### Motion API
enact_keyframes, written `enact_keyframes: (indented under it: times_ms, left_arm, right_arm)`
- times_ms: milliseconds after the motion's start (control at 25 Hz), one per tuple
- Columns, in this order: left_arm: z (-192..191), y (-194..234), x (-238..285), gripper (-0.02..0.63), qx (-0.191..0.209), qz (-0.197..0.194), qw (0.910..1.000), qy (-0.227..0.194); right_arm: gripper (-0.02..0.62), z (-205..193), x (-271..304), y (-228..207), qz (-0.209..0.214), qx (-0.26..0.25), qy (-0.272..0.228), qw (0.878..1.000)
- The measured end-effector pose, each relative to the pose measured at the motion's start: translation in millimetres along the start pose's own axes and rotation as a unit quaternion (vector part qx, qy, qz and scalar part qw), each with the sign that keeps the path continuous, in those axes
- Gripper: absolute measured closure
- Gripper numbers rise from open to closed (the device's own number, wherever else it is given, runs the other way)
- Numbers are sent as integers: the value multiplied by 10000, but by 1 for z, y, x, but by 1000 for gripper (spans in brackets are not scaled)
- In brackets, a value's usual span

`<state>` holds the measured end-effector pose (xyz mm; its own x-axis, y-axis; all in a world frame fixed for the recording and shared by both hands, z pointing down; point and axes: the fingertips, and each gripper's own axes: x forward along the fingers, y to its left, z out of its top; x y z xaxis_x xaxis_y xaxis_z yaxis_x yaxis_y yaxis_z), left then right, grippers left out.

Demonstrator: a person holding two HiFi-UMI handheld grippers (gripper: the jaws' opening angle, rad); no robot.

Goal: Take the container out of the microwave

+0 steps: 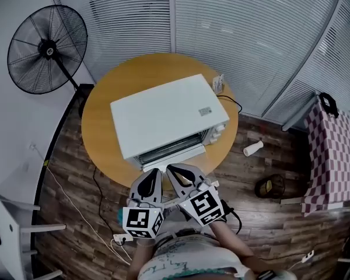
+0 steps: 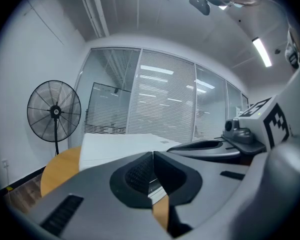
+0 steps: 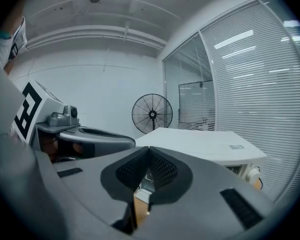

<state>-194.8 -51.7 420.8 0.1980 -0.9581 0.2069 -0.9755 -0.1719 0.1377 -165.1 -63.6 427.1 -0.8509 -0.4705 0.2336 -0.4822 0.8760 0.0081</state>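
A white microwave (image 1: 166, 112) stands on a round wooden table (image 1: 99, 127), its front turned toward me. No container shows in any view, and the microwave's inside is hidden. My left gripper (image 1: 156, 171) and right gripper (image 1: 170, 169) are side by side just in front of the microwave's lower front edge. Both point at it and neither touches it. In the left gripper view the left gripper (image 2: 152, 154) has its jaws together with nothing between them, and the microwave (image 2: 120, 144) lies beyond. The right gripper (image 3: 149, 149) is likewise shut and empty before the microwave (image 3: 200, 141).
A black standing fan (image 1: 46, 48) is left of the table. A small box (image 1: 218, 84) sits on the table behind the microwave. On the wooden floor lie a white cup (image 1: 252, 149), cables and a power strip (image 1: 121, 238). A checkered cloth (image 1: 332, 156) is at right. Blinds line the back.
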Motion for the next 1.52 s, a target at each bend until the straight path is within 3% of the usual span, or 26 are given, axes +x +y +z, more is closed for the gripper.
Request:
enact_keyframes:
  times_ms: [320, 560, 1280, 1520]
  left_arm:
    - [-3, 2, 9, 591, 92, -378, 9992, 38]
    - [-1, 0, 21, 591, 114, -412, 9991, -22]
    - [13, -25, 92, 591, 44, 9, 10000, -57]
    - [13, -30, 107, 591, 55, 5, 10000, -22]
  right_arm:
    - [601, -3, 3, -9, -415, 166, -40, 9990]
    - [601, -4, 1, -26, -536, 184, -63, 9984]
    - [601, 5, 11, -94, 110, 10, -106, 9999]
    - [601, 1, 10, -106, 112, 2, -54, 9999]
